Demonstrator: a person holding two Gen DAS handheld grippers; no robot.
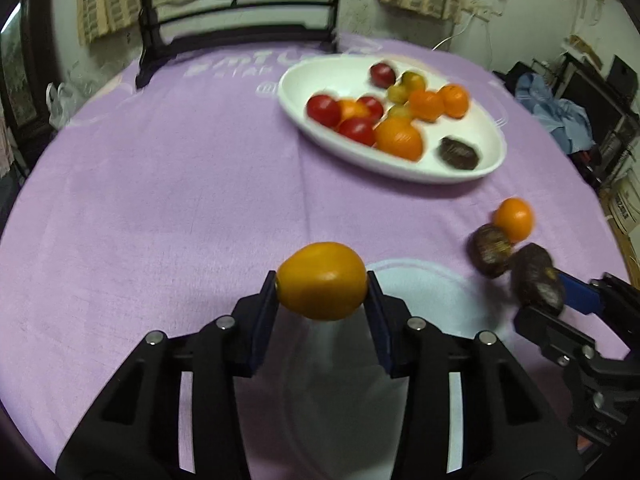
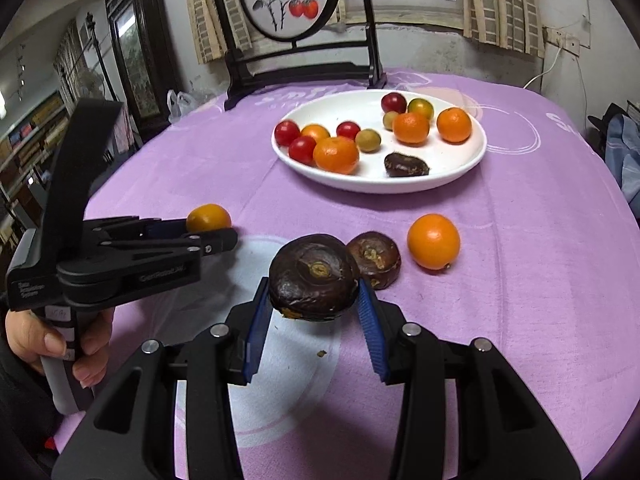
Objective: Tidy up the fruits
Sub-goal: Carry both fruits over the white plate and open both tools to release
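My left gripper (image 1: 322,286) is shut on a yellow-orange kumquat (image 1: 322,286), held above the purple cloth; it also shows in the right wrist view (image 2: 208,218). My right gripper (image 2: 314,296) is shut on a dark brown water chestnut (image 2: 314,276), also seen in the left wrist view (image 1: 536,280). A second water chestnut (image 2: 374,258) and an orange (image 2: 433,241) lie loose on the cloth just beyond it. A white oval plate (image 2: 472,148) farther back holds several cherry tomatoes, oranges, greenish kumquats and one water chestnut (image 2: 406,165).
A black-framed round painted screen (image 2: 296,0) stands at the table's far edge. The round table wears a purple cloth (image 2: 520,280) with white printed circles. Clutter and blue fabric (image 1: 560,116) sit off the table's right side.
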